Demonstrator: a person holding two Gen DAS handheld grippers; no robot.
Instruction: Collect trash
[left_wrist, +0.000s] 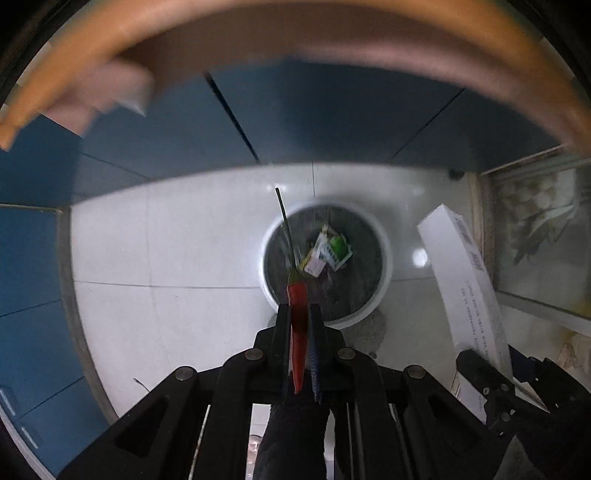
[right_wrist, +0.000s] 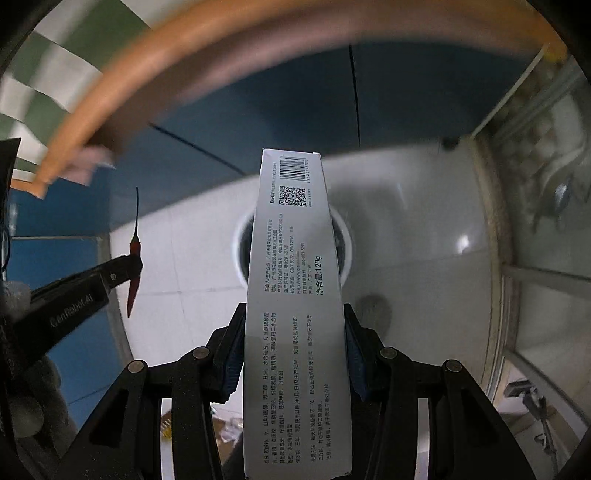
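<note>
White glossy floor tiles (left_wrist: 166, 251) with thin grey grout lines fill the lower middle of both wrist views and catch bright spots of ceiling light. Dark blue flat cabinet panels (left_wrist: 332, 118), split by narrow black seams, rise from the floor's far edge and run round the left side. Above them a blurred orange-tan wooden table edge (left_wrist: 332, 33) sweeps across the top of each view, and in the right wrist view a green-and-white chequered cloth (right_wrist: 48, 77) shows beyond it at the upper left. To the right stands a glass-fronted cabinet with a pale metal frame (right_wrist: 535, 206); what sits behind the glass is too blurred to name.

On the tiles, below both grippers, stands a round white-rimmed waste bin with a dark liner (left_wrist: 384, 273). It holds a crumpled green-and-white printed wrapper (left_wrist: 328, 251).

Next in size is a long white cardboard toothpaste box printed with a barcode, a QR code and black text (right_wrist: 295, 295). The black right gripper (right_wrist: 295, 354) clamps it at about half its spread, the blue pads pressed on the box's two long sides, and the box points down over the bin, hiding most of the rim in that view.

Smallest is a slim red chilli pepper with a long thin dark stem (left_wrist: 298, 325). The black left gripper (left_wrist: 299, 332) is nearly closed and pinches it, stem end down, over the near edge of the bin. A dark glove (left_wrist: 291, 443) shows behind that gripper.
</note>
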